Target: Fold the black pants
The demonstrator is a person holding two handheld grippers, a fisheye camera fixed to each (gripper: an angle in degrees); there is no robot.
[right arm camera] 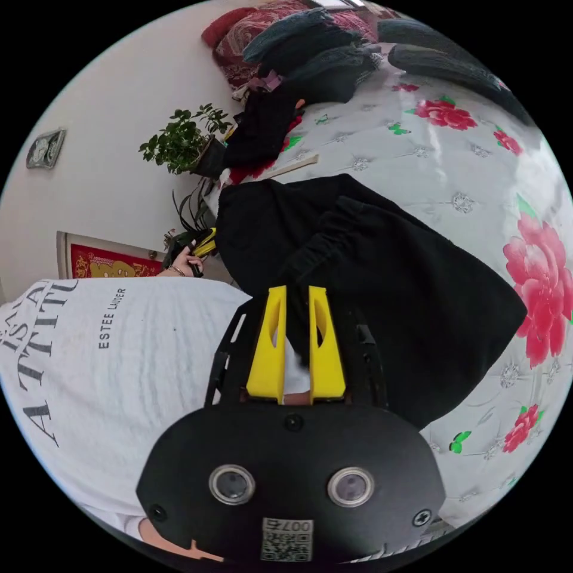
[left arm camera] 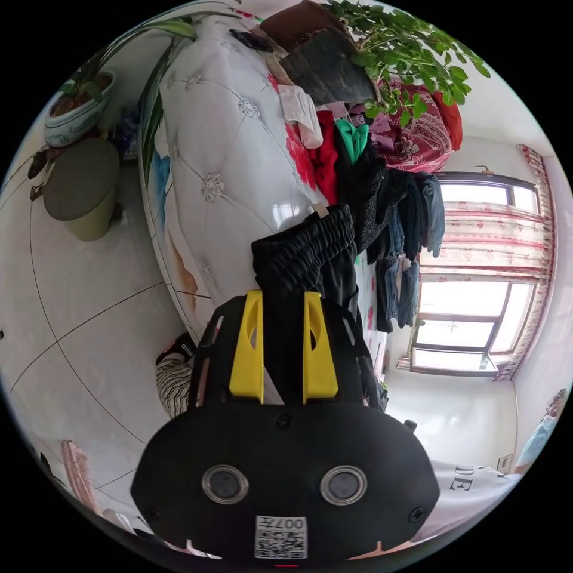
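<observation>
— Both grippers are seen clamped on the pants. Left gripper [left arm camera: 283, 298]: its yellow jaws are set narrow, and a fold of the black pants [left arm camera: 307, 253] is pinched between them at the ribbed waistband.

— And the right gripper [right arm camera: 297, 292]?

— Its jaws are likewise drawn close together, with black cloth gripped between the tips. A bit of white is seen in the gap nearer the base.

— Where are the pants [right arm camera: 370, 280] found?

— In the right gripper view they are spread over the bed [right arm camera: 477, 173], on a white quilted cover printed with red flowers; the near edge is gathered up toward the jaws. In the left gripper view the waistband is held up in front of the bed's side [left arm camera: 233, 155].

— Is the other gripper caught anywhere?

— The left gripper [right arm camera: 203, 243] is seen in the right gripper view, at the far edge of the pants, held in a hand [right arm camera: 182, 262].

— What else is shown?

— A pile of clothes [left arm camera: 382, 203] is heaped on the bed. A leafy plant [left arm camera: 412, 54] is seen beyond the pile, a potted plant [left arm camera: 77, 110] beside a round stool [left arm camera: 83, 185] on the tiled floor [left arm camera: 77, 310], and a curtained window [left arm camera: 471, 280]. A white printed shirt [right arm camera: 119, 370] on the person is seen close to the right gripper.
</observation>
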